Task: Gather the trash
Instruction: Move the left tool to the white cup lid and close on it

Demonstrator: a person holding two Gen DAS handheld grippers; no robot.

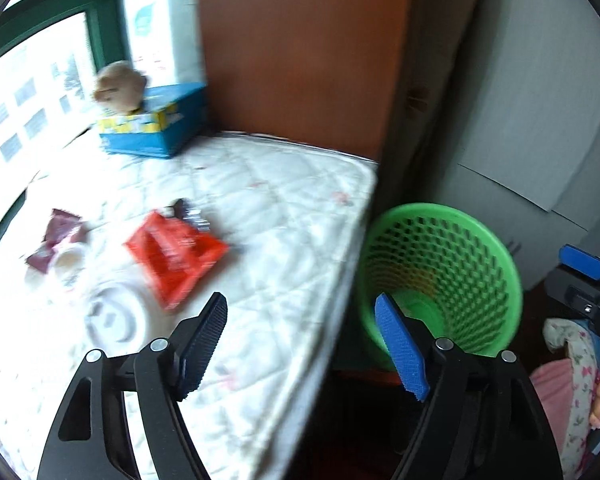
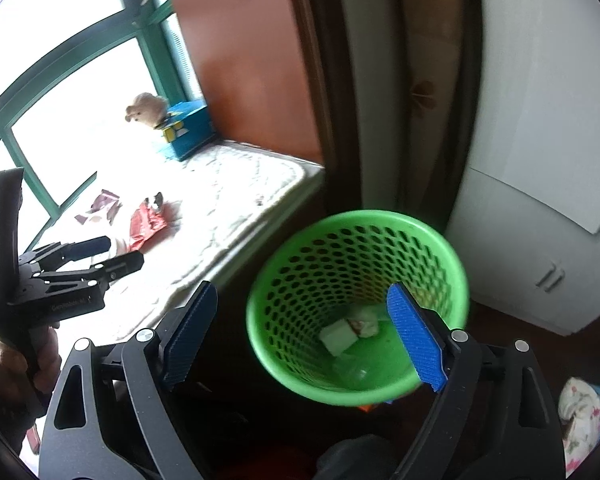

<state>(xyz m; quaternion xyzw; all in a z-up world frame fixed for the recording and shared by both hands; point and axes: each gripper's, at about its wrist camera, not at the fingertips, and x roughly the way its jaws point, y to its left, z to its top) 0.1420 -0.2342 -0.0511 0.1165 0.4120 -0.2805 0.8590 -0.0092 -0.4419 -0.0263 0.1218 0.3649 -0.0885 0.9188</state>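
Observation:
Trash lies on the white quilted mattress (image 1: 284,200): a red wrapper (image 1: 176,252), a dark wrapper (image 1: 188,212) behind it, a maroon wrapper (image 1: 58,236), a small white cup (image 1: 70,260) and a blurred white round item (image 1: 112,316). My left gripper (image 1: 300,312) is open and empty over the mattress edge, near the red wrapper. A green mesh basket (image 1: 460,248) stands on the floor beside the bed. My right gripper (image 2: 302,296) is open and empty above the basket (image 2: 340,256), which holds white scraps (image 2: 340,336). The left gripper (image 2: 122,252) also shows in the right wrist view.
A blue box (image 1: 152,128) with a plush toy (image 1: 118,86) sits at the mattress's far end by the window. A brown wooden panel (image 1: 300,60) rises behind the bed. A white cabinet (image 1: 540,120) stands right of the basket. Floral cloth (image 1: 580,360) is at lower right.

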